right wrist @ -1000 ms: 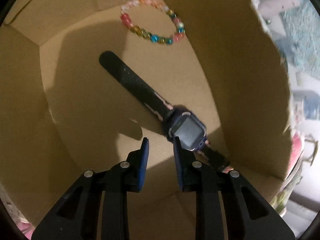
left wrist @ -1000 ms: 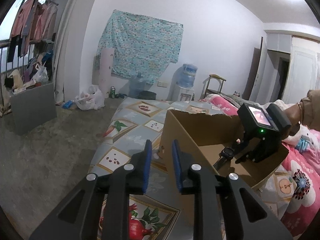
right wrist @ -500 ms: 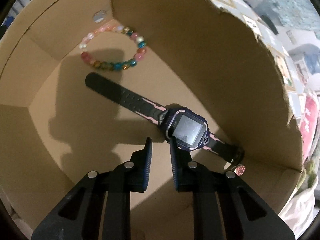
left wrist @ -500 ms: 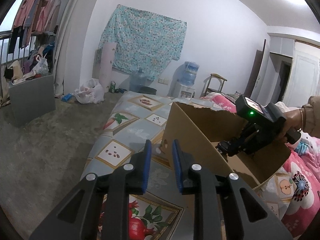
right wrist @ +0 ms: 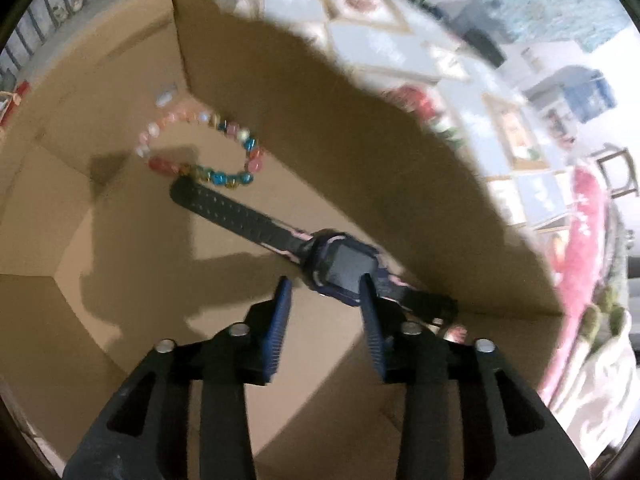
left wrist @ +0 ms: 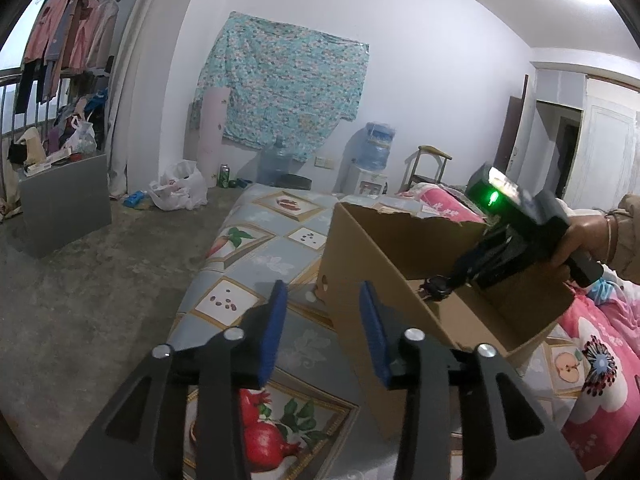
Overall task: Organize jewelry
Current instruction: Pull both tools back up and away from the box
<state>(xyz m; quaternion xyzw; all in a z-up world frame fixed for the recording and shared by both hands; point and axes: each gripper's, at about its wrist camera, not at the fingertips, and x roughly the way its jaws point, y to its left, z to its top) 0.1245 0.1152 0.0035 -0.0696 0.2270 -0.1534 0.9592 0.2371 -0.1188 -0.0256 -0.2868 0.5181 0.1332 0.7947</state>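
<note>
A: Where is the jewelry?

B: On the floor of the cardboard box (right wrist: 360,168). The beaded bracelet (right wrist: 200,152) lies toward 11 o'clock, and the watch (right wrist: 344,268) stretches from it toward 4 o'clock along the wall.

A: And the right hand-held gripper (right wrist: 326,300)?

B: Jaws opening, nothing between them, above the watch face.

A: The left hand-held gripper (left wrist: 320,304)?

B: Also opening, empty, outside the box over the patterned bed (left wrist: 256,256).

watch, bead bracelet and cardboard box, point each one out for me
watch (right wrist: 352,266), right wrist view, on its dark square screen
bead bracelet (right wrist: 218,178), right wrist view, on the blue beads nearest the strap
cardboard box (left wrist: 360,264), left wrist view, on its outer side wall
</note>
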